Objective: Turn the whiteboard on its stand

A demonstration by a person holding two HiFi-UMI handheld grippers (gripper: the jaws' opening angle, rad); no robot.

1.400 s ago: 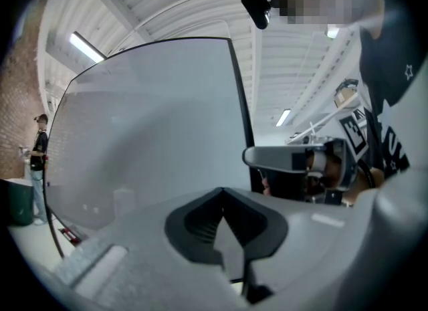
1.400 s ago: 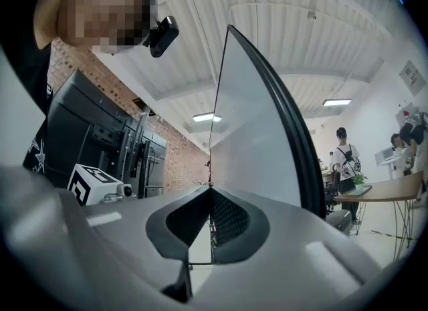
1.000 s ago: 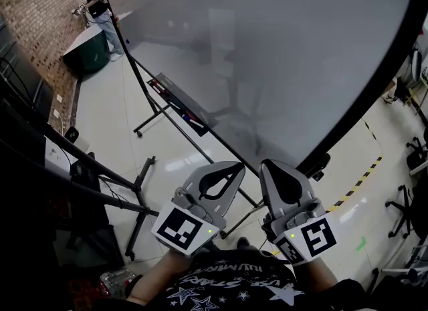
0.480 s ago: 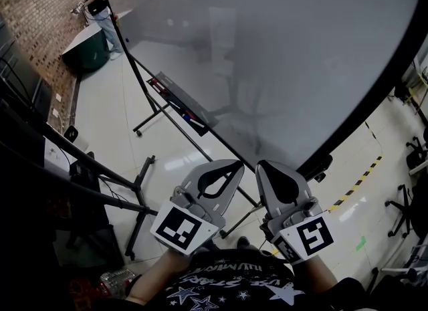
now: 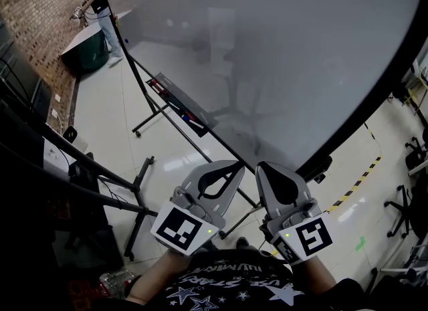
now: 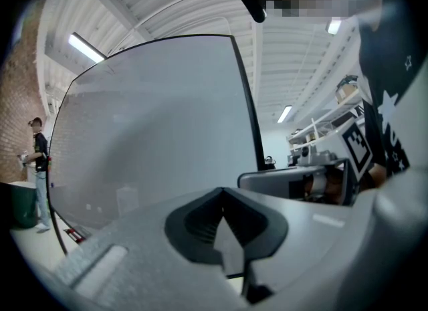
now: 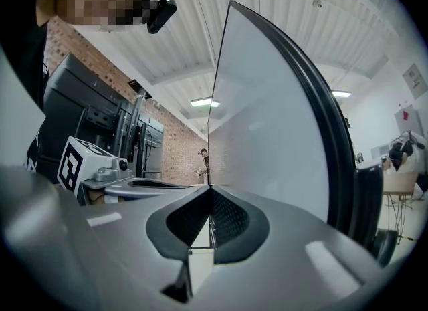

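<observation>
Left gripper and right gripper sit side by side, jaws together, empty. Beyond them, the whiteboard has a tray holding small red and blue items.

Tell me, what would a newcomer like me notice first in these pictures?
The huge whiteboard on its wheeled stand fills most of the head view. Just below it, the left gripper and right gripper sit side by side, both shut and empty, each carrying a cube with a black-and-white square marker. Far off at top left, a person stands at a green table by a brick wall.
</observation>
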